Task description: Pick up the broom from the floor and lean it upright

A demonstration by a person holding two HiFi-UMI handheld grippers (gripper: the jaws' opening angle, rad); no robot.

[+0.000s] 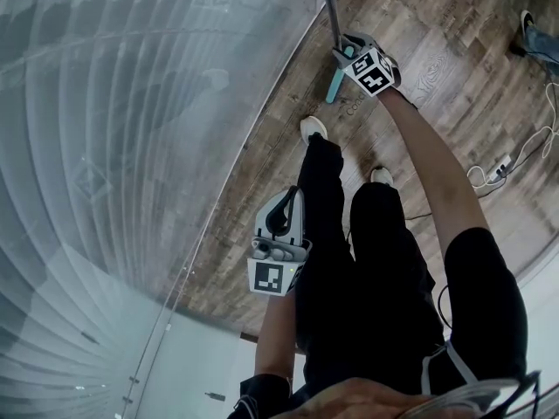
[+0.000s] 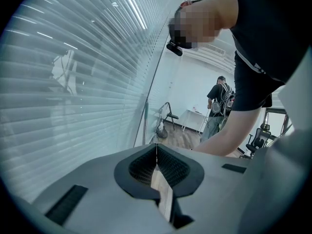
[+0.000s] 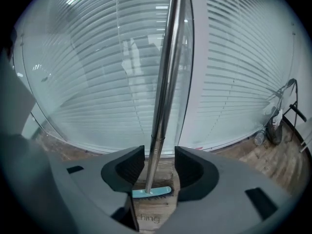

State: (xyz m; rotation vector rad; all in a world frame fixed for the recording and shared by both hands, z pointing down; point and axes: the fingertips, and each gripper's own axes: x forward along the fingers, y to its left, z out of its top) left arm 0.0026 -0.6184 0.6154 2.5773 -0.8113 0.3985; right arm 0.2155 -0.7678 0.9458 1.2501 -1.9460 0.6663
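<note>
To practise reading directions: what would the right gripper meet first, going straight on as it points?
Probably the broom, its handle between the open right gripper's jaws; then the floor. Depth is unclear.

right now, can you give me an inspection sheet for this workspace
surface: wood floor.
job's things: broom upright by the blinds, head on the floor; whether it rests on the glass, cannot tell.
clutter: chair farther off.
tools: left tool shut, empty; right tool open, broom handle between its jaws, pads not pressing.
cables: white cable and power strip on the floor.
surroundings: glass wall with blinds; a person stands in the background.
</note>
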